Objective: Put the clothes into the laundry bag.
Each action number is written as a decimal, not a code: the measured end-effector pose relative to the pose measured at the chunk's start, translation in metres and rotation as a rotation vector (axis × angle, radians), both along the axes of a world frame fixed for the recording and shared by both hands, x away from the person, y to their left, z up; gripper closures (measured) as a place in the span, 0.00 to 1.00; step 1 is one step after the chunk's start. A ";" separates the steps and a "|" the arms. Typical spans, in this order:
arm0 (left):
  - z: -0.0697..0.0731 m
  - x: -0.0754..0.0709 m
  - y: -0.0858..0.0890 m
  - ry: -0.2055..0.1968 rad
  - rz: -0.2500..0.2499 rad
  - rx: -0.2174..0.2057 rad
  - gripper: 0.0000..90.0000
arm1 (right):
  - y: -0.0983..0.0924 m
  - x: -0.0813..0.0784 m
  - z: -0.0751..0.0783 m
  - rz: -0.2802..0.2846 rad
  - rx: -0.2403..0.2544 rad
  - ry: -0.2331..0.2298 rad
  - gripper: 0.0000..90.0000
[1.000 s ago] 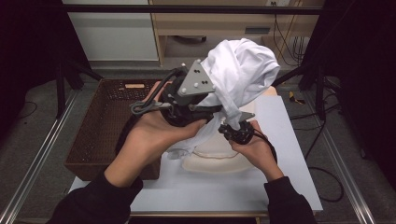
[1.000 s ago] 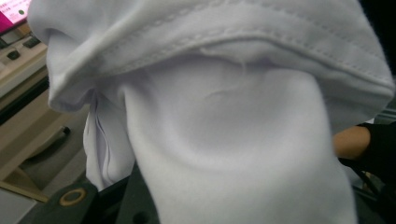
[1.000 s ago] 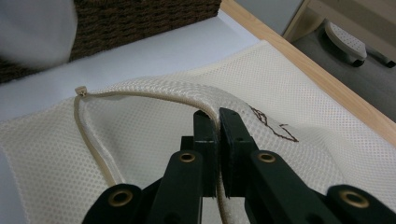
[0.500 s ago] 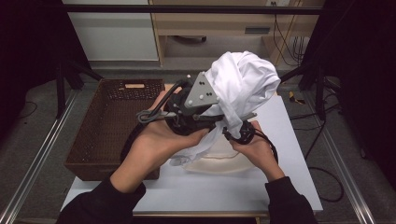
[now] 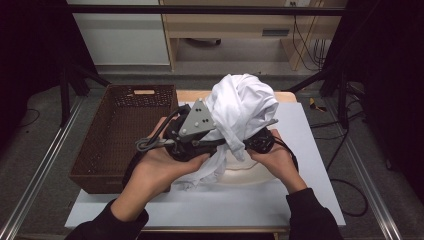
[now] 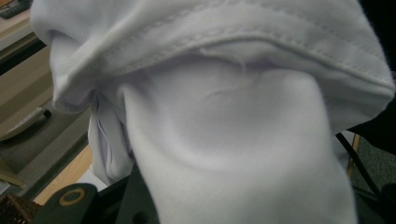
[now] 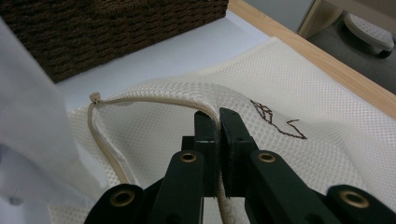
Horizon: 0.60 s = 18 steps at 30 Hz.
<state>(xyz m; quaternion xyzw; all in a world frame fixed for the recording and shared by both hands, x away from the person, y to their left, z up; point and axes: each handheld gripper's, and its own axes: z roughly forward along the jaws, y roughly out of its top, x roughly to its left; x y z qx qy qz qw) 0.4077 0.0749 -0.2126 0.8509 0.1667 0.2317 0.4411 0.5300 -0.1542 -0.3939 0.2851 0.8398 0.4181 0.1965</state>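
R gripper (image 7: pixel 218 122) jaws pinch mesh bag (image 7: pixel 280 140) rim. L gripper (image 5: pixel 192 142) jaws clamp white garment (image 5: pixel 242 107). Garment soft, floppy; grab bunched folds.

The left claw (image 5: pixel 220 137) has sunk with the white garment (image 5: pixel 242 107), seemingly nearer the mesh bag (image 5: pixel 250 172).

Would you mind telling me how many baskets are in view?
1. The brown wicker basket sits at the table's left edge, beside the left gripper; its woven wall also shows at the top of the right gripper view. The white garment may hide things behind it.
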 end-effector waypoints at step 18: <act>-0.065 0.017 0.013 0.104 0.038 -0.012 0.70 | -0.002 0.007 -0.003 0.012 0.035 0.057 0.97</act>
